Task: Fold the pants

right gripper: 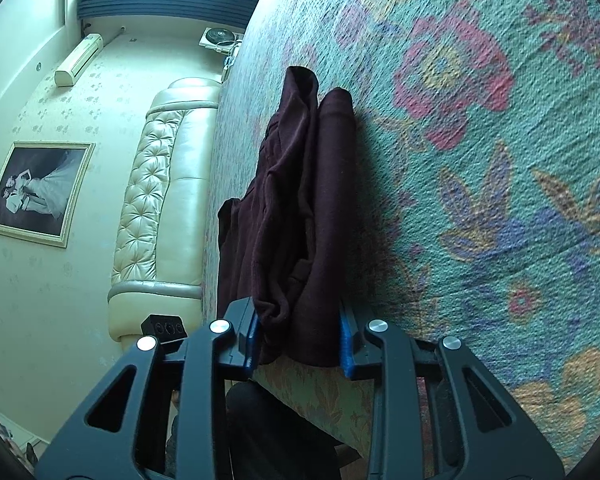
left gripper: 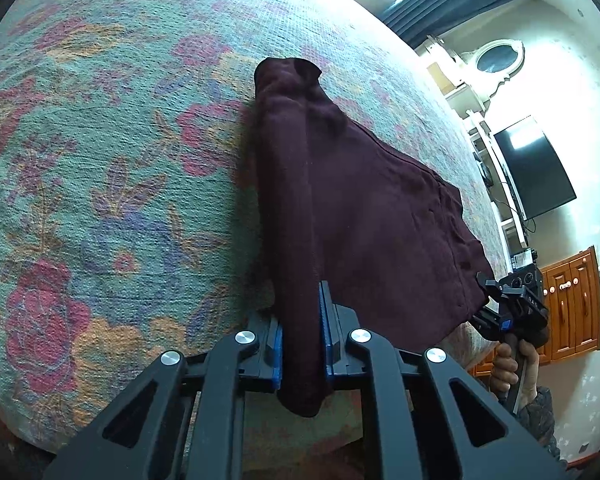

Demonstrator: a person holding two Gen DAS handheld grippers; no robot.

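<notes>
Dark maroon pants [left gripper: 352,208] lie on a bed, near its front edge, already doubled lengthwise. Their long axis runs from the near edge of the bed away toward its far side, and the narrow end [left gripper: 288,72] points away.

The left claw [left gripper: 300,344] is clamped on a rolled edge of the cloth at the near end, with its blue pads [left gripper: 277,350] pressing the fabric from both sides. The right claw [right gripper: 300,340] is clamped on a thicker bunch of the same near end, so its blue pads [right gripper: 347,344] stand wider apart, tight against the cloth. In the left wrist view the right claw appears at the pants' right corner, held by a hand [left gripper: 512,372] on its handle.

The bed is covered by a teal woven bedspread [left gripper: 120,160] with pink, orange and purple flowers. To one side stands a cream tufted headboard [right gripper: 160,184], with a framed photograph [right gripper: 36,194] and a wall air conditioner [right gripper: 78,60] on the pale patterned wall. On the other side are a dark flat screen [left gripper: 536,168], white shelving [left gripper: 480,128] and a wooden cabinet [left gripper: 572,304]. A window with a dark blue pelmet [right gripper: 168,0] is at the far end.

Small lettering on the right claw's body is too small to read.
</notes>
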